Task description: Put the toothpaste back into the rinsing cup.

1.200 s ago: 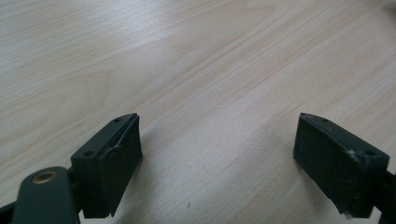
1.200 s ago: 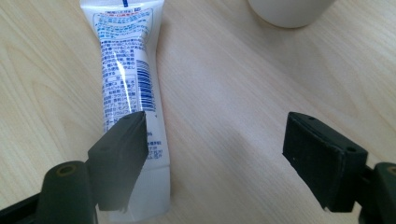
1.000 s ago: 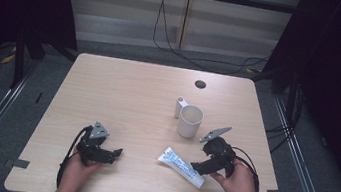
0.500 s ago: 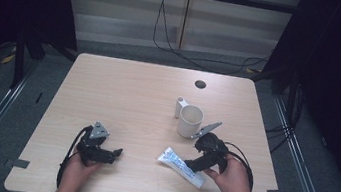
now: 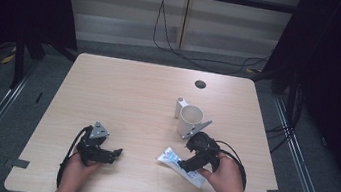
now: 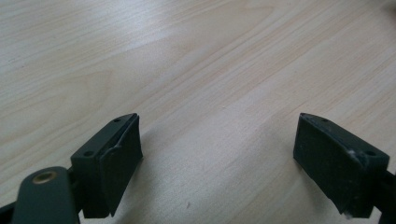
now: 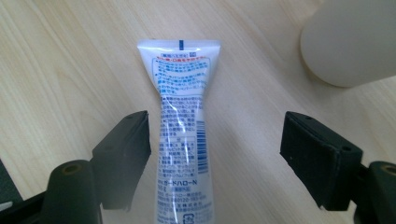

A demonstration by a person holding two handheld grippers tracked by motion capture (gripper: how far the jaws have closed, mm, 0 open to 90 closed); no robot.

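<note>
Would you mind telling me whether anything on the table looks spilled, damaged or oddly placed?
Nothing stands out. The mug stands upright and the tube lies flat and intact on the table, between the open jaws of the right gripper. No spill is visible. The left gripper is open over bare wood.

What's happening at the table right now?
A person holds a gripper in each hand. The right gripper is open, its fingers either side of a white tube lying flat on the wooden table, not yet closed on it. A cream mug stands just beyond. The left gripper is open over bare tabletop, holding nothing.
</note>
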